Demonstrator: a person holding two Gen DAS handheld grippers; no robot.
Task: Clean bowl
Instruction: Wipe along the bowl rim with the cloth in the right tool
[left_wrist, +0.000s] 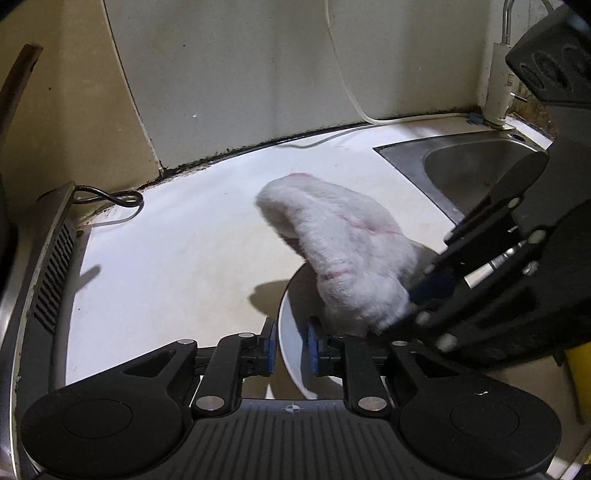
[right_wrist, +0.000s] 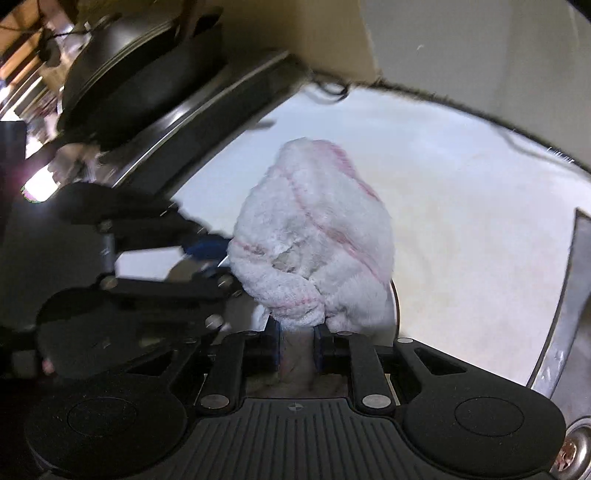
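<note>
My left gripper (left_wrist: 291, 345) is shut on the rim of a white bowl (left_wrist: 291, 332), one blue pad outside and one inside. My right gripper (right_wrist: 297, 345) is shut on a fluffy white cloth with pink lines (right_wrist: 314, 236). In the left wrist view the right gripper (left_wrist: 424, 295) comes in from the right and presses the cloth (left_wrist: 343, 251) into the bowl. In the right wrist view the cloth hides most of the bowl; only a thin rim (right_wrist: 396, 299) shows. The left gripper (right_wrist: 207, 254) sits at the left there.
A steel sink (left_wrist: 465, 166) with a tap (left_wrist: 498, 81) lies at the back right of the white counter (left_wrist: 177, 251). A stove edge (left_wrist: 51, 266) and a black cable (left_wrist: 110, 197) are at the left. A dark pan (right_wrist: 140, 62) sits on the stove.
</note>
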